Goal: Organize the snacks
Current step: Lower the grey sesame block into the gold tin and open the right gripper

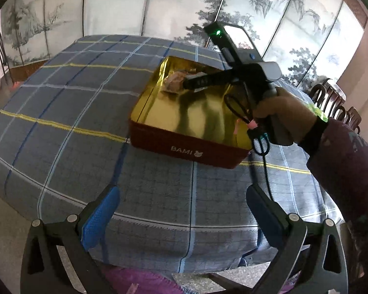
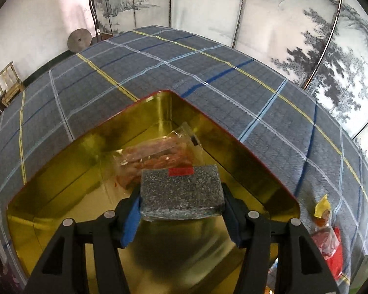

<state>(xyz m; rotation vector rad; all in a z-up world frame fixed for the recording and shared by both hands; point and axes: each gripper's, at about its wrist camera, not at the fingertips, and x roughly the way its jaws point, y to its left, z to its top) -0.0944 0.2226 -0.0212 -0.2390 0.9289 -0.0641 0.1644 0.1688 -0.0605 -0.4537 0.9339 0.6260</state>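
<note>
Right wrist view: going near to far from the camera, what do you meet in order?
Right gripper, jaws shut on the dark speckled snack block → clear packet of orange-brown snacks → far corner of the gold-lined tin → plaid tablecloth → painted folding screen.

The fingers (image 2: 134,210) are clamping a speckled grey snack block (image 2: 181,191) over the gold tin (image 2: 68,171), a clear snack bag (image 2: 157,159) lying just ahead.
</note>
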